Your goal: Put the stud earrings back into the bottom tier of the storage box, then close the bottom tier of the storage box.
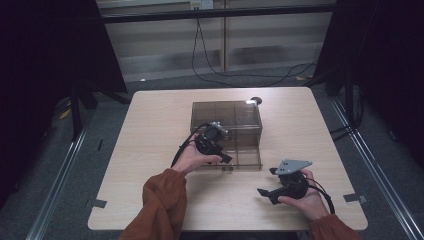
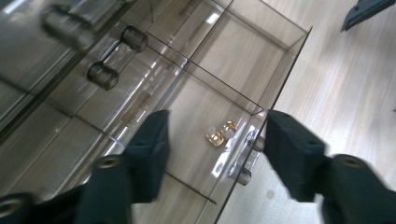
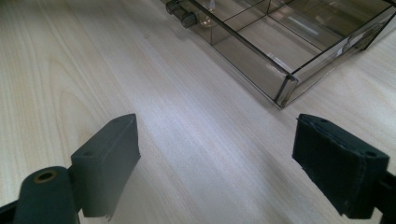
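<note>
A smoky clear plastic compartment box (image 1: 240, 117) sits in the middle of the table, with its drawer (image 2: 285, 60) pulled out toward me. My left gripper (image 1: 227, 146) hovers over the drawer. Its jaws stand open (image 2: 217, 123) with nothing pressed between them. Below the gap, small gold pieces with a pale bead (image 2: 220, 133) lie in one compartment, next to the clear drawer handle (image 2: 245, 158). My right gripper (image 1: 265, 181) rests open above bare wood near the front right. Its jaws (image 3: 219, 126) are wide apart, and the drawer's corner (image 3: 285, 88) lies beyond them.
The light wooden table (image 1: 160, 120) has bare room to the left of the box and along the front. A small dark round object (image 1: 256, 100) sits at the far edge. Black cables (image 1: 215, 70) trail across the floor behind, and dark curtains flank both sides.
</note>
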Motion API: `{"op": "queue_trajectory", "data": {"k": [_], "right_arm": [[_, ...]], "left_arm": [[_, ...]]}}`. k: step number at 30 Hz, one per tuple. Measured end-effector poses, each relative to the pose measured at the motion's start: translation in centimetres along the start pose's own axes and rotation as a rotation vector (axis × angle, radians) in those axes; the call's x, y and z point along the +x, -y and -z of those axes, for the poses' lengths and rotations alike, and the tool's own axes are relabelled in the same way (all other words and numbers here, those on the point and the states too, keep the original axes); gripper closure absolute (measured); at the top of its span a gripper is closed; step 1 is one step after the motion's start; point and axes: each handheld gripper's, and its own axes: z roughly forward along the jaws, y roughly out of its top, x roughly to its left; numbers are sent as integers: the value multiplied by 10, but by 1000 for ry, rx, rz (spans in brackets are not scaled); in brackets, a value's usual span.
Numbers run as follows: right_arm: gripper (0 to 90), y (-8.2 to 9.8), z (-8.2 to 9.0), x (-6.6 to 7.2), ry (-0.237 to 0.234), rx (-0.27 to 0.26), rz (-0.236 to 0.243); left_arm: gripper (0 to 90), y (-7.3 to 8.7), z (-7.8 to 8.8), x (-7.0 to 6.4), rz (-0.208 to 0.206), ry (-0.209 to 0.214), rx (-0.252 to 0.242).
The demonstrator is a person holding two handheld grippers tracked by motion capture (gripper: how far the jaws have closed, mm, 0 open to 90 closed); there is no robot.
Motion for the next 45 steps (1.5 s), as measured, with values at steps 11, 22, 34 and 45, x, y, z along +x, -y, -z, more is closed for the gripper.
{"op": "queue_trajectory", "data": {"k": [11, 22, 34, 45], "right_arm": [[140, 0, -1, -1, 9, 0, -7], [140, 0, 0, -1, 7, -6, -13], [141, -1, -1, 0, 9, -2, -18], [145, -1, -1, 3, 3, 4, -19]], "left_arm": [[127, 20, 17, 6, 61, -57, -86], [71, 36, 33, 7, 91, -94, -125], [41, 67, 52, 9, 110, -79, -222], [57, 95, 72, 4, 126, -97, -278]]}}
